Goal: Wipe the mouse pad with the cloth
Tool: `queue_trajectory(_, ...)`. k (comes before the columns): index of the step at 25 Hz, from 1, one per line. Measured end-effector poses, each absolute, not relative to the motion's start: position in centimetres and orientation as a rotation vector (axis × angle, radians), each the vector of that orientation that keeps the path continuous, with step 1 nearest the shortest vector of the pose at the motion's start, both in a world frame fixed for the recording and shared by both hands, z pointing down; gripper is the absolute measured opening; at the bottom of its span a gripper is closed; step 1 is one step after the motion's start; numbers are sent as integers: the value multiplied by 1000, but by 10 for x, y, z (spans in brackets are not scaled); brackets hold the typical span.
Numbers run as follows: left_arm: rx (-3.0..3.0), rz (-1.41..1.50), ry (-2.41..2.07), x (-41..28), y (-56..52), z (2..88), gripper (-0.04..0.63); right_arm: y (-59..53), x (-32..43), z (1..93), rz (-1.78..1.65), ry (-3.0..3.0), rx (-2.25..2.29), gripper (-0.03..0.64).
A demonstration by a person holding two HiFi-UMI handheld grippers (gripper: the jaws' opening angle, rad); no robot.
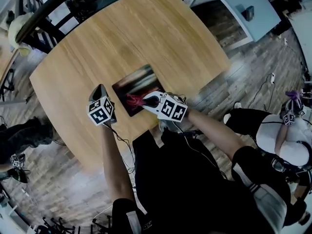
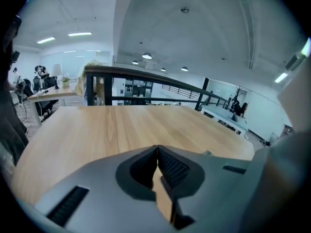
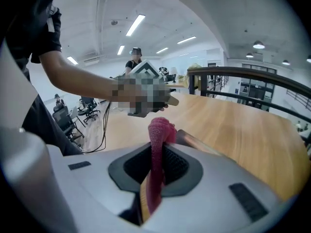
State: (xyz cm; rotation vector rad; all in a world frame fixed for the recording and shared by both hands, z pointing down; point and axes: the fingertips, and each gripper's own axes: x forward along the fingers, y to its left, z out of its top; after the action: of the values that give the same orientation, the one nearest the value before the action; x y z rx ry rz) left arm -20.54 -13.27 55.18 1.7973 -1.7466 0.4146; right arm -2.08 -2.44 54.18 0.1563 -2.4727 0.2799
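A dark mouse pad (image 1: 135, 86) with a reddish picture lies on the round wooden table (image 1: 122, 43), near its front edge. A pink-red cloth (image 1: 134, 100) rests on the pad's near part, with my right gripper (image 1: 146, 101) shut on it; in the right gripper view the cloth (image 3: 159, 149) stands pinched between the jaws, and the pad's edge (image 3: 194, 141) shows just beyond. My left gripper (image 1: 100, 92) hovers at the pad's left side, shut with nothing in it (image 2: 157, 155), and only bare tabletop lies ahead of it.
A black railing (image 2: 146, 81) runs behind the table's far edge. A white desk (image 1: 243, 9) stands at the upper right. A seated person (image 1: 273, 135) is at the right on the wooden floor. A cable (image 1: 124, 150) hangs off the table's front.
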Motion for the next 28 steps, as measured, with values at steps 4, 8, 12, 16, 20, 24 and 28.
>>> queue_trajectory(4,1803,357,-1825,-201,-113,518,23,-40,-16,520,330,-2497,275,54)
queue_trajectory(8,1856,364,-1903,-181,-88,490,23,-57,-7,500,420,-2543,428,54)
queue_trajectory(12,1841,289,-1954,-155,-57,466,23,-59,11,482,486,-2579,535,54)
queue_trajectory(16,1812,211,-2018,-136,-23,443,23,-52,28,469,481,-2597,586,54)
queue_trajectory(20,1800,142,-2089,-117,23,415,23,-33,45,450,537,-2615,621,54)
queue_trajectory(24,1774,116,-2173,-103,67,383,23,-23,58,423,572,-2647,682,54)
queue_trajectory(28,1802,162,-2227,-89,92,363,23,-18,64,398,595,-2685,769,54)
